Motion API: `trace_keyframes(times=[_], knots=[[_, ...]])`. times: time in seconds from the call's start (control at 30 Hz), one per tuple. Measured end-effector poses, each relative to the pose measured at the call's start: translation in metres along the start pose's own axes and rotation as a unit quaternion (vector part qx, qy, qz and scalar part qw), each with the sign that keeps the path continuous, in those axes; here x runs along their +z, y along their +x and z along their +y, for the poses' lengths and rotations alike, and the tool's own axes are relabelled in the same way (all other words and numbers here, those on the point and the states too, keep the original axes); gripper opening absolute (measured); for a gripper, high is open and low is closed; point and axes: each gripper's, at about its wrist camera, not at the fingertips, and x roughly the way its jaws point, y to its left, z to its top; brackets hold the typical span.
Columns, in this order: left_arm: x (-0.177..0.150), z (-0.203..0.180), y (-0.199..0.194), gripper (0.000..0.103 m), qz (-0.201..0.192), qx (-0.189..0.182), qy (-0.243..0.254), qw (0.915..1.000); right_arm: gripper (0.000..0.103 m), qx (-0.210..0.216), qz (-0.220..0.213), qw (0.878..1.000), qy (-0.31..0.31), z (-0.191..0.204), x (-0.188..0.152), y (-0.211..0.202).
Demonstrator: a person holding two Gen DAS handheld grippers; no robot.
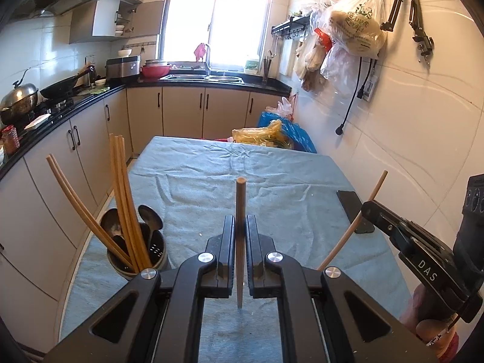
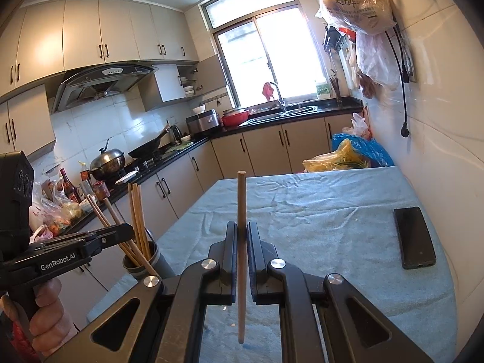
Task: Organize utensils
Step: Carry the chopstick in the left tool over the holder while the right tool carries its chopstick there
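L gripper [image 1: 240, 251] has its fingers pinching a chopstick [image 1: 241, 211] upright, tip hanging just above the desk [image 1: 272, 169]; R gripper [image 2: 241, 257] likewise pinches its own stick [image 2: 241, 211], also clear of the cloth. Holder [image 1: 157, 251] sits near the desk's left edge, just left of the L gripper, w/ several chopsticks and spoons already in it. Step in hand, I'd judge: drop each stick into the holder. To do it well: carry one at a time, bring the lower tip over the rim, aim for a gap between the leaning sticks, lower before spreading the fingers so it doesn't bounce out; keep the other gripper back, since both crowd that side. Further off, a phone [image 2: 414, 237] lies by the wall, bags beyond the far edge. L view shows the spoons in the holder and R gripper from the side; R view hides the spoons but shows the whole phone.
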Motion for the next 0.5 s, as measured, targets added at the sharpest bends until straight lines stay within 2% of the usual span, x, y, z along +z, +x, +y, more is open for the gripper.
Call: trace_keyframes(times=[0.5], knots=[[0.021,0.021,-0.042,0.006,-0.026,0.003,-0.009,0.9996,0.007,0.028,-0.017,0.999,-0.013,0.023,0.028,-0.003]])
